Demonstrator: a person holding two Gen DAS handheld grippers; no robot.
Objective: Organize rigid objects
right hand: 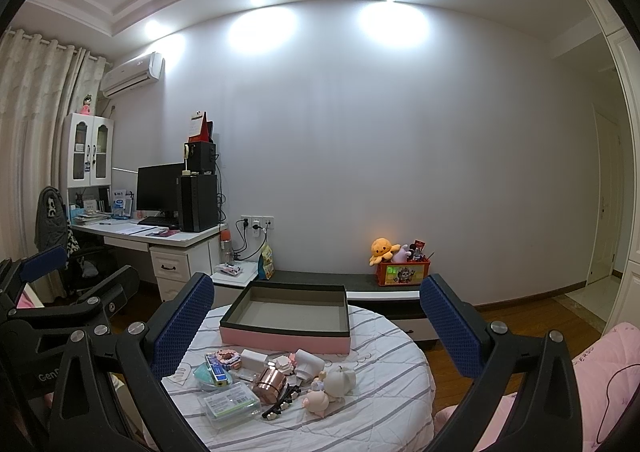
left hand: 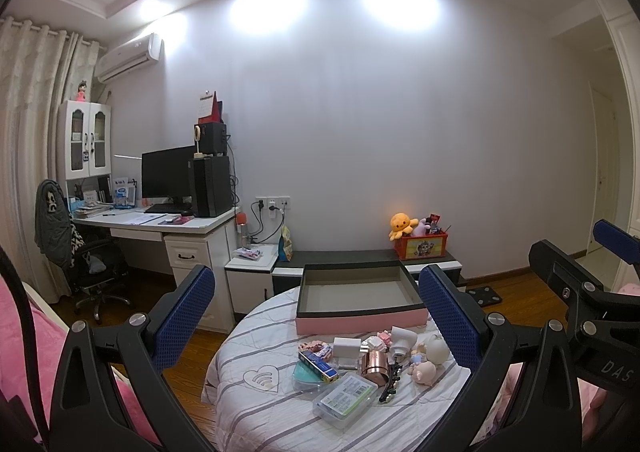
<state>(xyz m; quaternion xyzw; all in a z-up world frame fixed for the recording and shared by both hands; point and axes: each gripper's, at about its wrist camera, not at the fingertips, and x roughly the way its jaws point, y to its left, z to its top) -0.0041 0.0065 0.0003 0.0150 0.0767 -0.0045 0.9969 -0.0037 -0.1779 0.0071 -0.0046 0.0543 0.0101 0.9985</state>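
Observation:
A pink box (left hand: 360, 322) with a dark rim and an empty grey inside stands at the far side of a round table (left hand: 256, 404); it also shows in the right wrist view (right hand: 285, 340). In front of it lies a heap of small items: a clear plastic case (left hand: 345, 398) (right hand: 230, 404), a rose-gold cup (left hand: 375, 364) (right hand: 270, 380), a blue box (left hand: 318, 364), a white cube (left hand: 346, 347), a black hair clip (right hand: 280, 404) and pale figurines (left hand: 430, 358) (right hand: 334, 386). My left gripper (left hand: 316, 312) and right gripper (right hand: 316, 320) are both open and empty, held above and short of the table.
The table has a striped white cloth. Behind it runs a low dark bench (left hand: 340, 256) with a red toy box (left hand: 421, 246). A desk (left hand: 160, 221) with a monitor and an office chair (left hand: 92, 264) stand left. Pink bedding (right hand: 600, 372) lies at the right.

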